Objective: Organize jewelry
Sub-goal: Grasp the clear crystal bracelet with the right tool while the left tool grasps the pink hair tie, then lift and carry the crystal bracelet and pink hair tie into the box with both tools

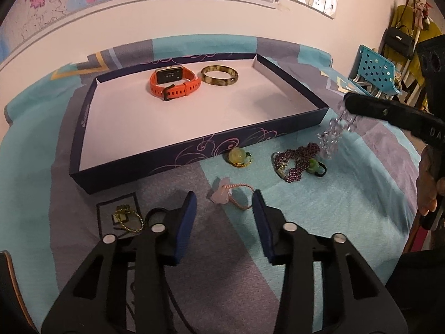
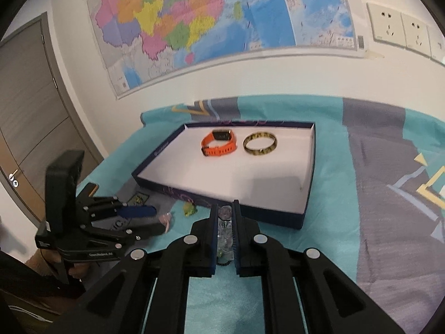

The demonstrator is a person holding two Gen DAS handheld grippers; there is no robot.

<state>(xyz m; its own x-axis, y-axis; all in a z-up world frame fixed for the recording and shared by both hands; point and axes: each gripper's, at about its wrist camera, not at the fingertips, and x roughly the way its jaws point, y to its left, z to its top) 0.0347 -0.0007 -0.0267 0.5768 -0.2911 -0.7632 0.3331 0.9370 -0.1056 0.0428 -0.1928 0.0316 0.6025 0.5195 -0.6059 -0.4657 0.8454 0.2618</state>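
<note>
Two pieces already lie in the tray (image 1: 292,94) ahead of me: the orange watch (image 1: 173,83) and the bangle (image 1: 219,75). My right gripper (image 2: 224,217) is pinched tight on the clear bead bracelet (image 1: 332,132), which dangles off the cloth just short of the tray's near corner. My left gripper (image 1: 224,208) stands partly open, the pink charm cord (image 1: 230,196) between its fingertips, not clamped. Next, I judge, the bracelet goes forward over the rim and is released.
</note>
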